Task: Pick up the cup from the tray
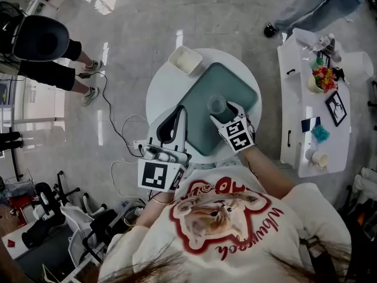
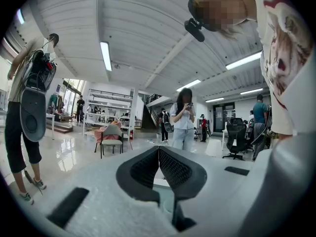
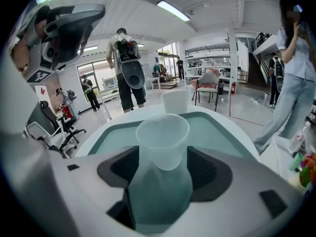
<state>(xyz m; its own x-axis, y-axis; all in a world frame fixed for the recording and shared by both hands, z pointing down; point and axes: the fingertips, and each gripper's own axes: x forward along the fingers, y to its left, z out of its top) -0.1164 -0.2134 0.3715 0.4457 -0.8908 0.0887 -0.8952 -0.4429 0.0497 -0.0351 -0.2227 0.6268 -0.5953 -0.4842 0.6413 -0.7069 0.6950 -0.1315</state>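
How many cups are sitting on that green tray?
1. A clear plastic cup stands near the middle of the tray, between the open jaws of the right gripper. No other shows; that gripper hides a little tray.

A round white desk [image 1: 158, 93] is seen from above, with a teal tray [image 1: 242, 87] laid across it. A translucent cup [image 1: 217, 104] is stood upright on the tray. The right gripper [image 1: 223, 112] is held at the cup, its fingers [image 1: 234, 109] spread to either side of it; contact cannot be made out. The left gripper [image 1: 179, 114] is held over the tray's near left edge, its tips brought together. A white square dish [image 1: 185, 59] is set just beside the tray's far corner.
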